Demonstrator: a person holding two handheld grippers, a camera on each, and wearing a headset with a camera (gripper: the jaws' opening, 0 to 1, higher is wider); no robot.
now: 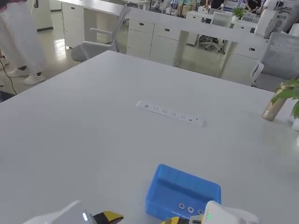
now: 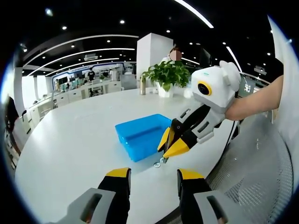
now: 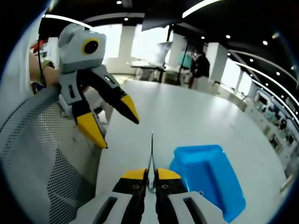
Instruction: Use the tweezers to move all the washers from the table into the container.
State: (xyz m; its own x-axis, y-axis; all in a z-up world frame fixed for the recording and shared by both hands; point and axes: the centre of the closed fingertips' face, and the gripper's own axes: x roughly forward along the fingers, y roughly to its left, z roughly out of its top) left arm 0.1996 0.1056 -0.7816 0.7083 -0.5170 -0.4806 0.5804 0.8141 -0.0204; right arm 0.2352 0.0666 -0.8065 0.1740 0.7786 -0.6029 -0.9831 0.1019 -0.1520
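Washers [image 1: 186, 207]: at least two small rings lie inside the container, at its near end, low in the head view.
Container [image 1: 184, 185]: the open blue tray sits on the white table [image 1: 117, 135], bottom centre of the head view.
Tweezers [image 3: 152, 148]: you hold them in your right gripper [image 3: 150, 175]. They run as a thin line up the middle of the right gripper view, just left of the container.
Tweezer tip: in the left gripper view it hangs low over the table, just beside the container's near corner. A tiny glint there may be a washer, but it is too small to be sure.
Right gripper: its jaws are pinched together on the tweezers.
Left gripper [image 2: 154, 175]: its jaws are spread apart with nothing between them, at the bottom of its own view.
Done: part of the job, judging by the washers already in the container.
Left: the frames cannot tell you how many washers remain on the table, so check the near edge by your grippers.
Surroundings: a power strip [image 1: 170, 113] lies mid-frame in the head view, well apart from the container.
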